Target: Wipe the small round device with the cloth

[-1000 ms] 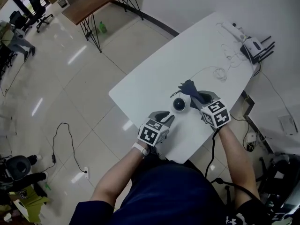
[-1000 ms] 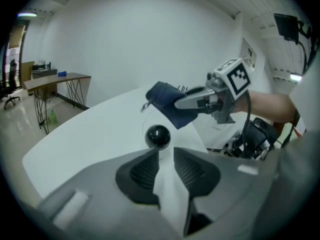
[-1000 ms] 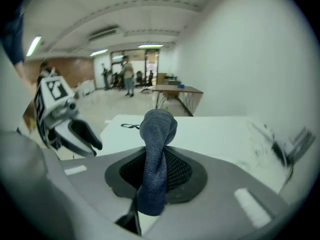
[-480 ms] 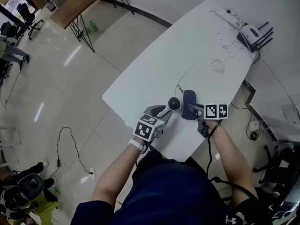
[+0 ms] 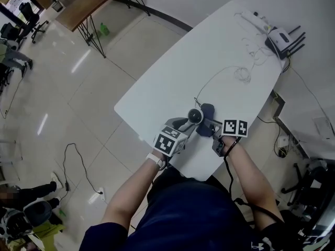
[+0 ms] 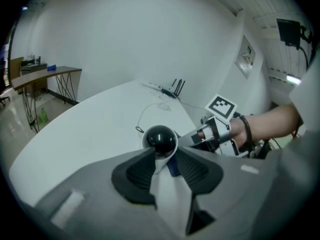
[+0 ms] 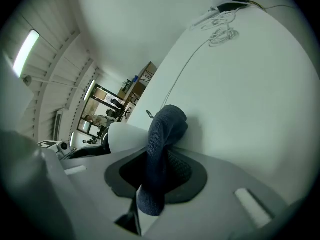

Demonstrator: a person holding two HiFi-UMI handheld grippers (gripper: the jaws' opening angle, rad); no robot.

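Left gripper (image 5: 187, 124) jaws, which have just been opening, stand spread round the small round device (image 5: 195, 116), whose white body sits between the pads with a gap showing at its right; the right gripper (image 5: 211, 126), just beside it, is clamped on the dark blue cloth (image 5: 205, 120), its free fold next to the device's flank. Device and both grippers lie close to the near rounded edge of the white table (image 5: 209, 56). Bare tabletop runs beyond them to a coiled cable (image 5: 242, 75) and a router (image 5: 285, 38) at the far end.
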